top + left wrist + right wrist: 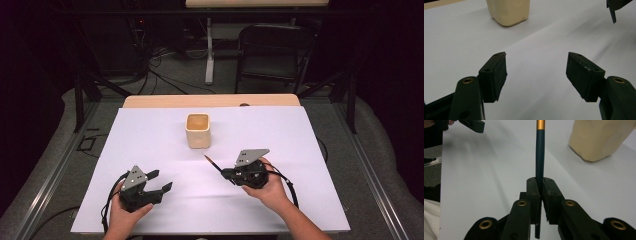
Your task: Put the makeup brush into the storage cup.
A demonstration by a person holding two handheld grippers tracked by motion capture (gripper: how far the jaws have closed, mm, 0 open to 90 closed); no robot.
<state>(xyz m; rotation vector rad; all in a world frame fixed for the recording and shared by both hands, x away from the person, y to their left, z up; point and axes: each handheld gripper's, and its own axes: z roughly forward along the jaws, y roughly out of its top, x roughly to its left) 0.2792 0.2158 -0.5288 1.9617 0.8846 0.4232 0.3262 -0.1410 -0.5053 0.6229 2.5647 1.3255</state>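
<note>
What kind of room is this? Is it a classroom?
More likely a lab or test studio than a classroom. The table has a plain white cover and dark curtains around it, cables trail over the floor behind, and a folding chair stands by another desk.

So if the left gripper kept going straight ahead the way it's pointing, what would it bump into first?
Probably nothing soon. The left gripper has open jaws aimed over the bare white table cover. The cream cup sits ahead and left of that line, so it would likely pass beside it, though depth is hard to judge.
</note>
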